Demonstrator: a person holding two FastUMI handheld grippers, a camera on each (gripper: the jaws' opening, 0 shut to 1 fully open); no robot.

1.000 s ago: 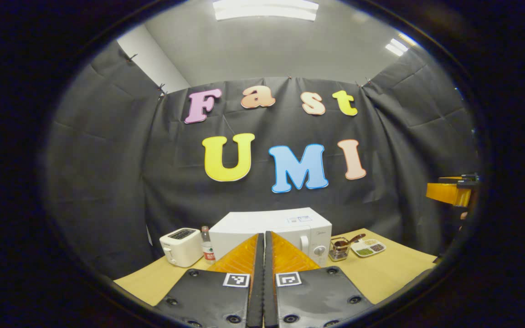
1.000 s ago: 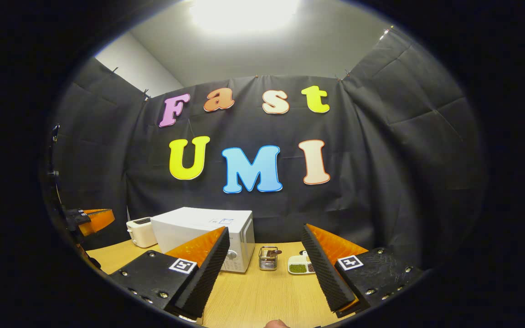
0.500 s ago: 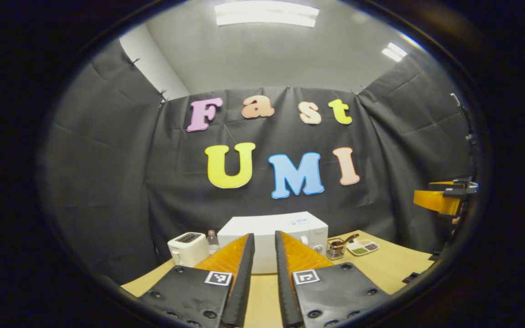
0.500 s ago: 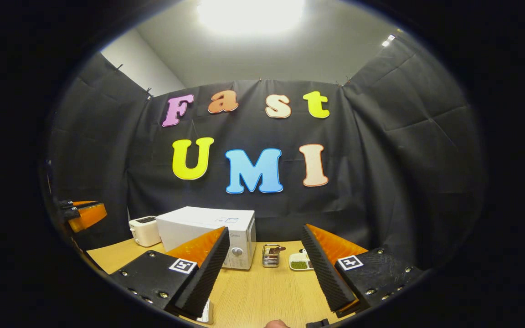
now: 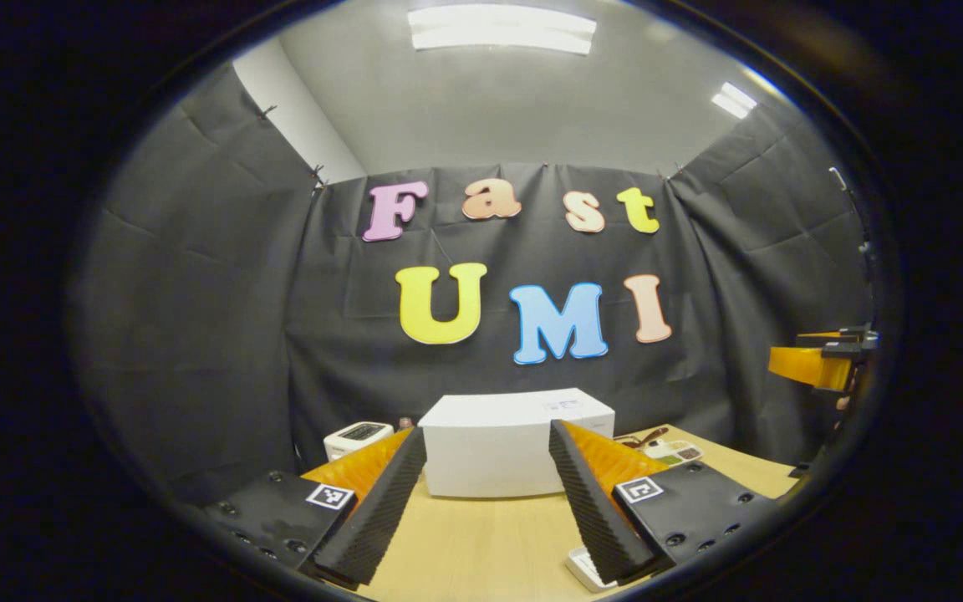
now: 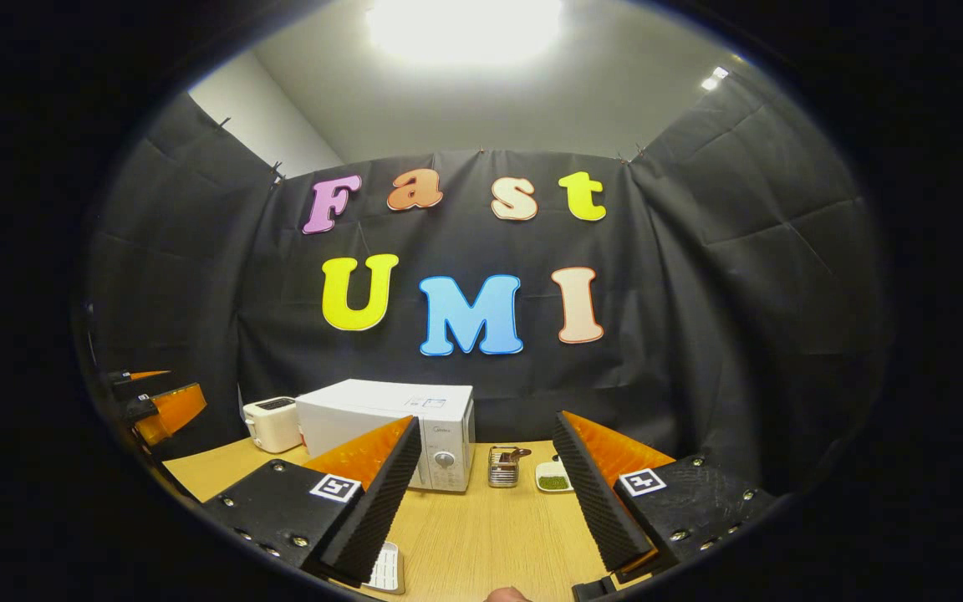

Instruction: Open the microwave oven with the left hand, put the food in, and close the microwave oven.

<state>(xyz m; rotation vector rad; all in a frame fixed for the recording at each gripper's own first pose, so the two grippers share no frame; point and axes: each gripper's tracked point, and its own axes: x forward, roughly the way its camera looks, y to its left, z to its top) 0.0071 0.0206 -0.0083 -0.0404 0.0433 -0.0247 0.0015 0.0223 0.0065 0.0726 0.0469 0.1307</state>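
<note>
The white box-shaped microwave oven stands at the back of the light wooden table, door shut, framed between the left gripper fingers, which are spread wide with nothing between them. The right gripper is likewise spread apart and empty, held above the table; the microwave oven lies left of its centre line. A cream toaster sits just beside the oven; a small wire basket and a white divided dish stand near its other side.
</note>
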